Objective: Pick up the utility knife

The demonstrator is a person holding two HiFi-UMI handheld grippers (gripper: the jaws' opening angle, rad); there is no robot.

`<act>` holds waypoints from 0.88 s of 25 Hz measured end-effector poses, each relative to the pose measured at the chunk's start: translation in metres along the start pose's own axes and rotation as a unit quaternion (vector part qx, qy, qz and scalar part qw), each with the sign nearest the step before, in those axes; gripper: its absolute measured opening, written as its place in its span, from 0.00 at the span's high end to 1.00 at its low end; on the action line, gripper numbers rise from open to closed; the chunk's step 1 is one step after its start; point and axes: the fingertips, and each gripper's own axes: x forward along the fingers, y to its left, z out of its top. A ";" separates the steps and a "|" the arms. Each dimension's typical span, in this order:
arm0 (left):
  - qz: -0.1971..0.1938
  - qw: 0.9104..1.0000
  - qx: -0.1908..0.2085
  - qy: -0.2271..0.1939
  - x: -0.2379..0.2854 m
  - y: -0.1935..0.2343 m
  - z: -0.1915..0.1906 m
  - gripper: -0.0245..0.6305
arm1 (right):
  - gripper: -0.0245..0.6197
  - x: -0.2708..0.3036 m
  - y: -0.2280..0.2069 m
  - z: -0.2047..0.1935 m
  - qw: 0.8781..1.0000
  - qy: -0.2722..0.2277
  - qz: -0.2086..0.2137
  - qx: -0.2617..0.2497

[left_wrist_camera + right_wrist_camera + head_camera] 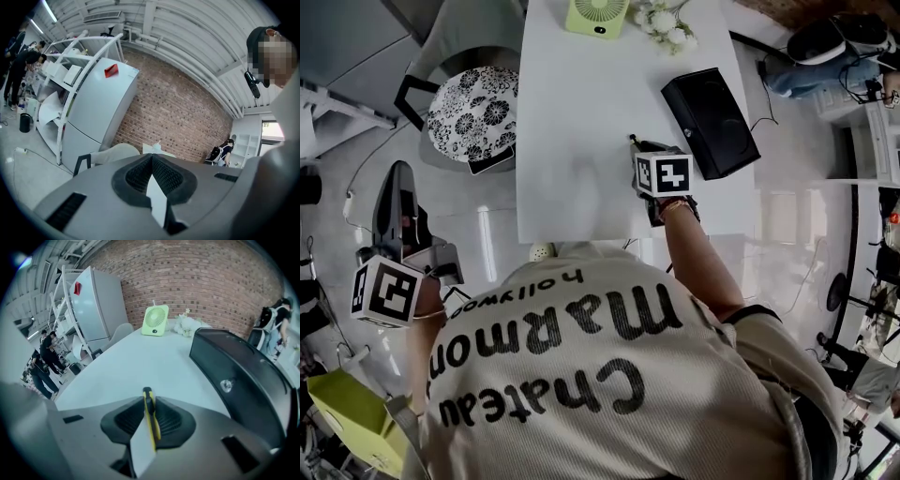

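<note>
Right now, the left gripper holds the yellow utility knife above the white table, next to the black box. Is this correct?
Only the gripper is wrong: the right gripper is closed on the yellow utility knife above the white table, next to the black box. The right gripper view shows it; the left gripper is shut, empty.

right gripper (pixel 149 400) jaws clamped on the knife (pixel 151 423), yellow-black, tip poking out over the table (pixel 140 362). Black box (pixel 243 376) on the table's right side. Fan (pixel 155 320) and flowers (pixel 187 326) at the table's far end.
</note>
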 end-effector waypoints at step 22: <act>-0.084 0.996 -0.001 0.033 0.011 0.025 0.001 0.96 | 0.85 -0.038 0.032 -0.021 0.984 -0.065 -0.048 0.156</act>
